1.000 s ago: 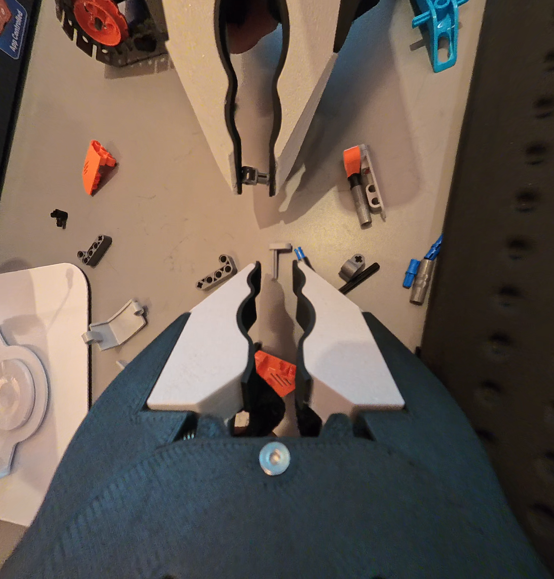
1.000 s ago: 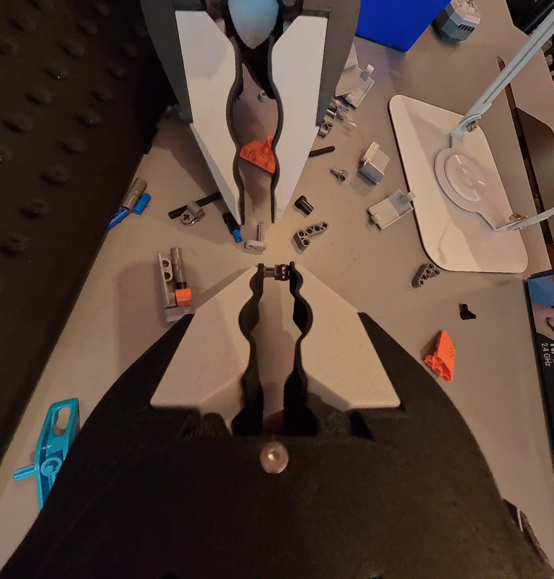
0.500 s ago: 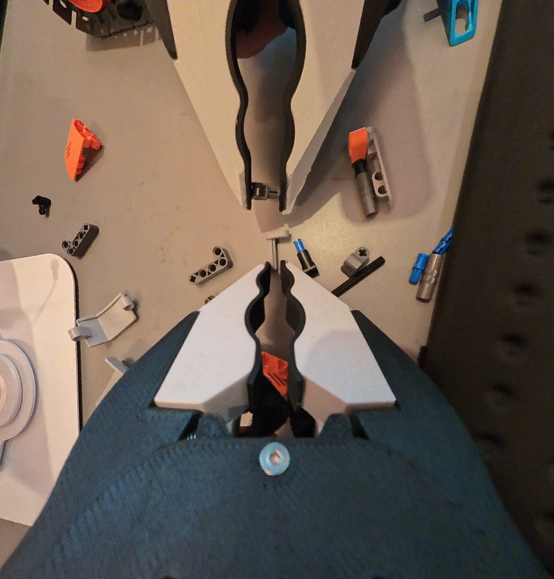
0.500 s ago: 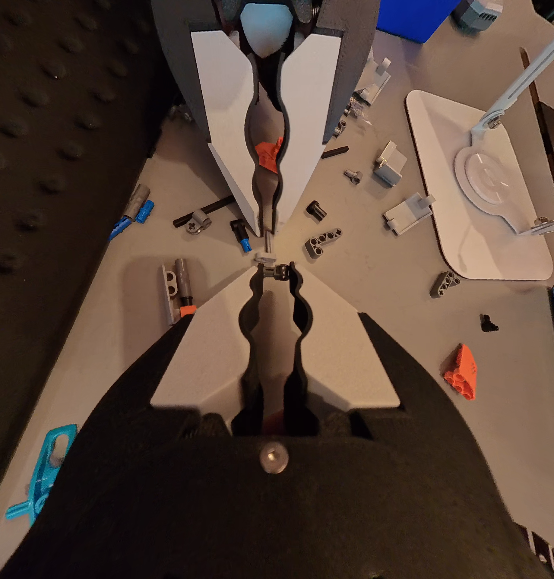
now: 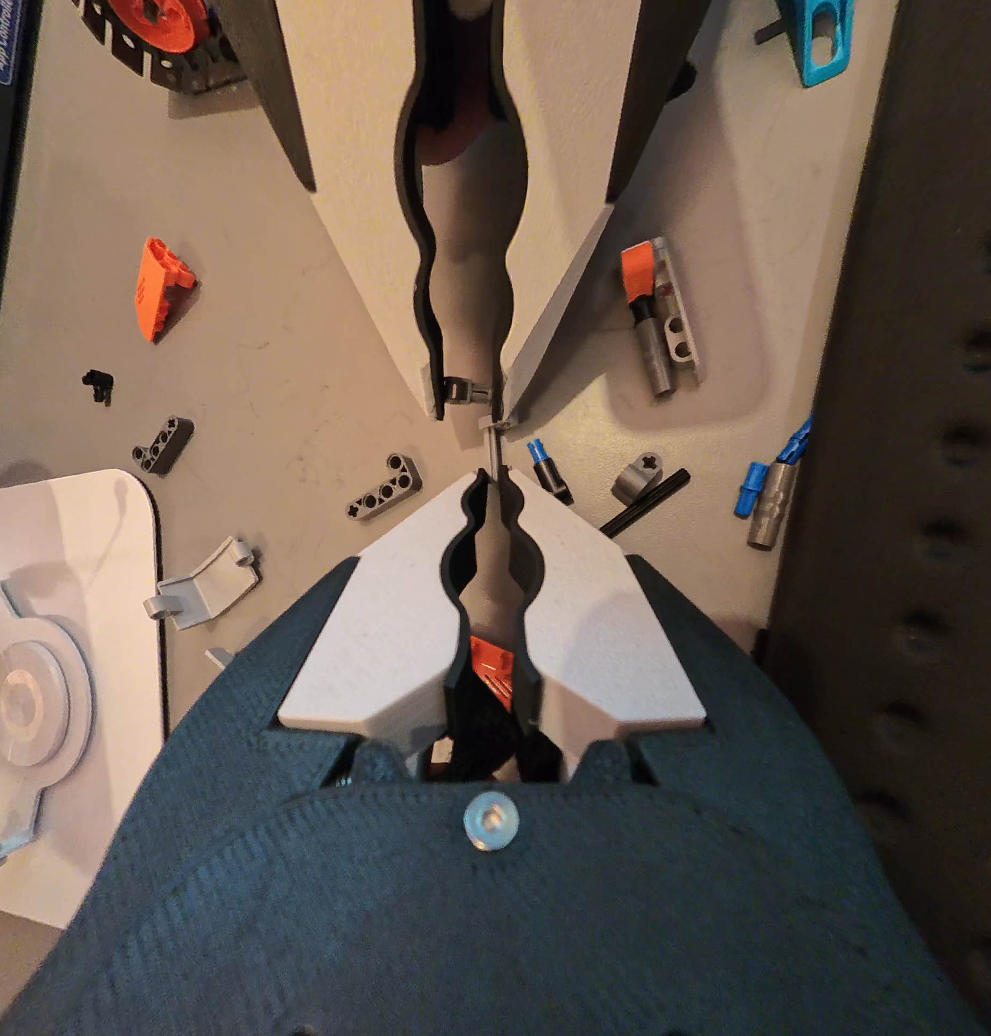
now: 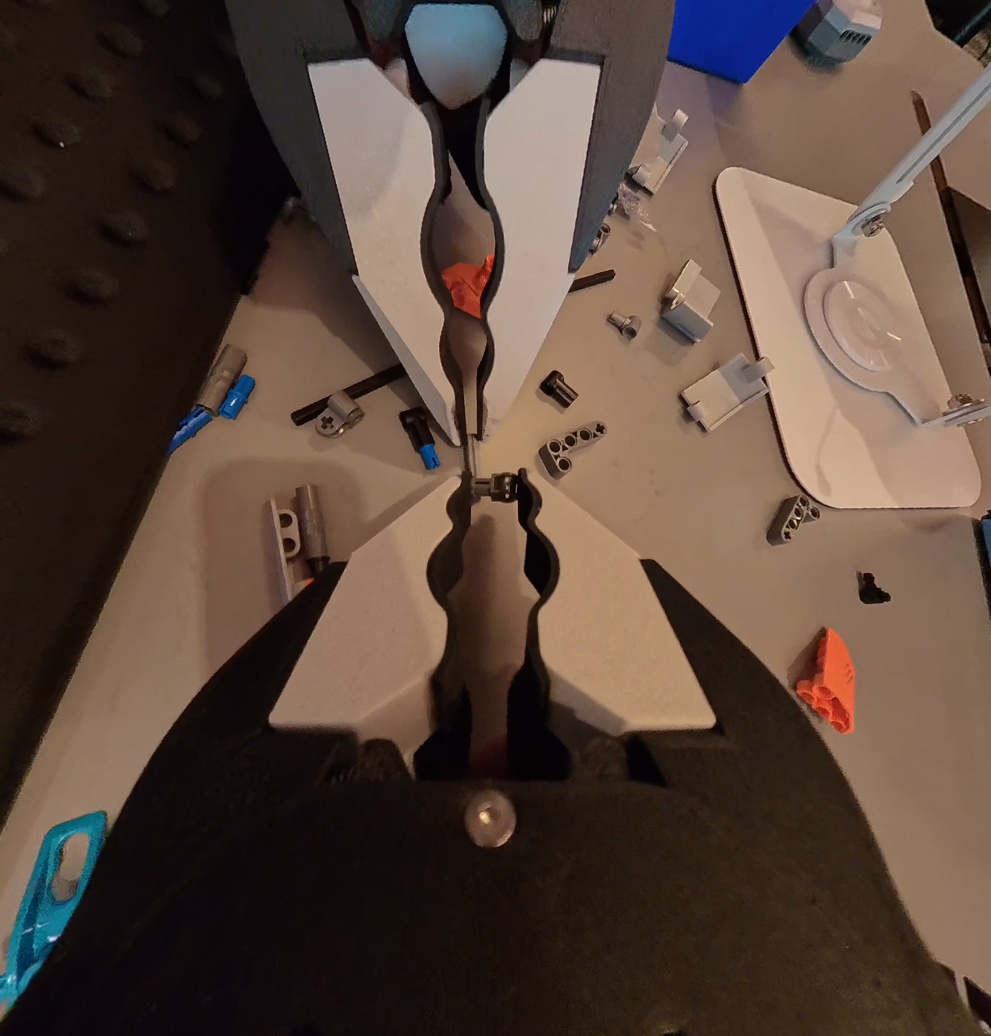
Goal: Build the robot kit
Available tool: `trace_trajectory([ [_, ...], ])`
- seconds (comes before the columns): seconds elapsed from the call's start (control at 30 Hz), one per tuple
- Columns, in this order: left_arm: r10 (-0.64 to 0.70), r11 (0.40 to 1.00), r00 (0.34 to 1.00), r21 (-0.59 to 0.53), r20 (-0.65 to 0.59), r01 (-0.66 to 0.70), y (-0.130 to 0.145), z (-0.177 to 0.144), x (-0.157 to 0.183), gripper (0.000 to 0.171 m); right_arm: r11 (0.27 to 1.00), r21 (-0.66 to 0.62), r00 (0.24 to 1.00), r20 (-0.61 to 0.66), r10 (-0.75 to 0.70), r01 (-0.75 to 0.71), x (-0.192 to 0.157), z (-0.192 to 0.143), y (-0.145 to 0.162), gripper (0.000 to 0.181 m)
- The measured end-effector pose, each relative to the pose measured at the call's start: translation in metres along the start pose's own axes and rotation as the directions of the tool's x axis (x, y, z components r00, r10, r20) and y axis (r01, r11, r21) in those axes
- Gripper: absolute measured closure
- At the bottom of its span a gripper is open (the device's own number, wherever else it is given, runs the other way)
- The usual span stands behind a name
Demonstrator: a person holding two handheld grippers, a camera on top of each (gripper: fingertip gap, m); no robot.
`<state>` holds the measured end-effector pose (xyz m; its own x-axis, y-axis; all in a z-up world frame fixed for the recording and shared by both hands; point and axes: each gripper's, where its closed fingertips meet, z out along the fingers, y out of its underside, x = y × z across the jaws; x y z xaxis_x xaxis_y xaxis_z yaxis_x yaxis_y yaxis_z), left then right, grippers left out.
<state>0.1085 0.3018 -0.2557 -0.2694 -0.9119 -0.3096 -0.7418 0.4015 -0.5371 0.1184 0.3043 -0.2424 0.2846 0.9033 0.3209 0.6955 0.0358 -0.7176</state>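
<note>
My left gripper point(image 5: 493, 482) is shut on a thin light-grey axle pin point(image 5: 496, 451) and holds it pointing forward. My right gripper point(image 6: 490, 486) is shut on a small dark-grey connector point(image 6: 497, 485), held crosswise between its tips. The two grippers face each other tip to tip above the grey table point(image 5: 269, 347). The pin's flat head touches the right gripper's tip beside the connector point(image 5: 468, 389). In the right wrist view the left gripper point(image 6: 469, 429) comes in from the top with the pin point(image 6: 470, 457).
Loose parts lie around the tips: a grey L-beam point(image 5: 385, 489), a black-and-blue pin point(image 5: 546, 468), a grey connector on a black axle point(image 5: 641, 476), an orange wedge point(image 5: 159, 291), an orange-and-grey assembly point(image 5: 655, 319). A white board point(image 5: 61, 616) lies left, a black studded mat point(image 5: 902, 504) right. Left and right tips are no more than a few centimetres apart.
My left gripper has closed on the grey pin that lay between its open tips. The two grippers have moved closer, and the pin's head now meets the right gripper's tip.
</note>
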Motion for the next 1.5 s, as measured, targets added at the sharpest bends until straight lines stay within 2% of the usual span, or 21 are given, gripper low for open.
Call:
trace_trajectory([
  [0.67,0.010,0.996,0.998,0.093,0.058,-0.015,-0.023,-0.004,-0.008,0.171,0.998,-0.058,1.000,0.018,0.005,-0.004,-0.001,0.001,0.014,0.168],
  [0.93,-0.059,0.988,0.998,0.144,0.017,0.056,-0.023,-0.012,-0.011,0.159,0.998,-0.062,1.000,0.004,0.006,-0.006,0.003,-0.005,0.015,0.168],
  [1.33,-0.049,0.998,0.998,0.047,-0.034,0.050,-0.007,0.004,-0.001,0.158,0.998,-0.046,0.999,0.018,0.038,-0.037,-0.003,0.000,0.007,0.168],
  [1.5,-0.048,0.998,0.998,0.041,-0.051,0.050,-0.008,0.006,0.004,0.159,0.997,-0.073,0.999,0.010,0.040,-0.039,-0.003,0.003,0.010,0.168],
])
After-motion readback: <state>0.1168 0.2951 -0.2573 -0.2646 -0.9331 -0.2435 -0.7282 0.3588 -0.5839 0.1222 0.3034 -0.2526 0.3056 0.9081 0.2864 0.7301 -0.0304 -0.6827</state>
